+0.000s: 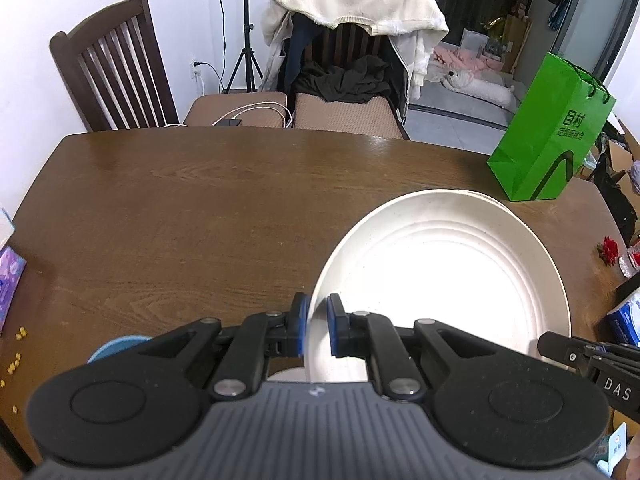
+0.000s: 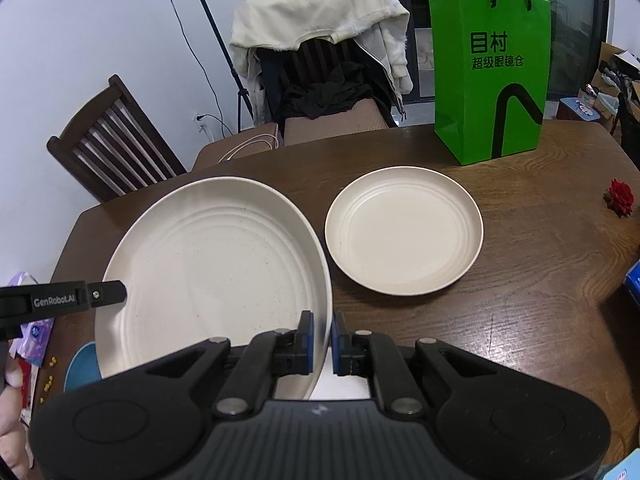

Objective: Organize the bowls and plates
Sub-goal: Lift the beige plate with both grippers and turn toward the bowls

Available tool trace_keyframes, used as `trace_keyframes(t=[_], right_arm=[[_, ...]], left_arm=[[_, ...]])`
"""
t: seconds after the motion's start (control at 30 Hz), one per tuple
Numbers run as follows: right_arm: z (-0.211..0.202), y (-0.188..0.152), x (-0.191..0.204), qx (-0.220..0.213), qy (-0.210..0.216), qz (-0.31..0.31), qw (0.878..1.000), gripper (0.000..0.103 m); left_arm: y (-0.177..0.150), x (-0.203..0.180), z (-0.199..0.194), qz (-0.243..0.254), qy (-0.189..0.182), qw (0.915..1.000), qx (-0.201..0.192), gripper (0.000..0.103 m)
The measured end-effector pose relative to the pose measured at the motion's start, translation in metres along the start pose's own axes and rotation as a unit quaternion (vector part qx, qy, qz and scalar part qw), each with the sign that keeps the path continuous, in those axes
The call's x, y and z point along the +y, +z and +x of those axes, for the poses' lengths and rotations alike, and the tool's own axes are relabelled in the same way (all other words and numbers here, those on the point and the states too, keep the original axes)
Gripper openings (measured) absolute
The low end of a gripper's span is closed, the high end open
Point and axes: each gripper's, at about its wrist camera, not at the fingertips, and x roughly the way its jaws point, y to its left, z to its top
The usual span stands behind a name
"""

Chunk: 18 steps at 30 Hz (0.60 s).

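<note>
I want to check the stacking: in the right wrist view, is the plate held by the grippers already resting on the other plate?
No. The held plate hangs beside the second plate, with bare table between them.

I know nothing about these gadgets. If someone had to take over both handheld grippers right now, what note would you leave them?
Left gripper: shut on the left rim of the large round cream plate.
Right gripper: shut on the same plate's right rim. Both carry it above the brown wooden table.
A second round cream plate lies flat on the table, in front of the green paper bag.
A blue dish sits under the held plate, mostly hidden.
Done: plate picked up.
Left: probably set it onto the resting plate; sort any other dishes.
</note>
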Motion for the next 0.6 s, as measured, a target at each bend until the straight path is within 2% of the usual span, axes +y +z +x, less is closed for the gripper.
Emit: trace_keyframes(t=[0.6], right_arm=[[-0.043,-0.046,0.008,-0.002,0.011,-0.017,1.0,0.008]], left_arm=[[-0.051,0.008,-0.05,-0.012,0.011,0.9998,-0.009,0.011]])
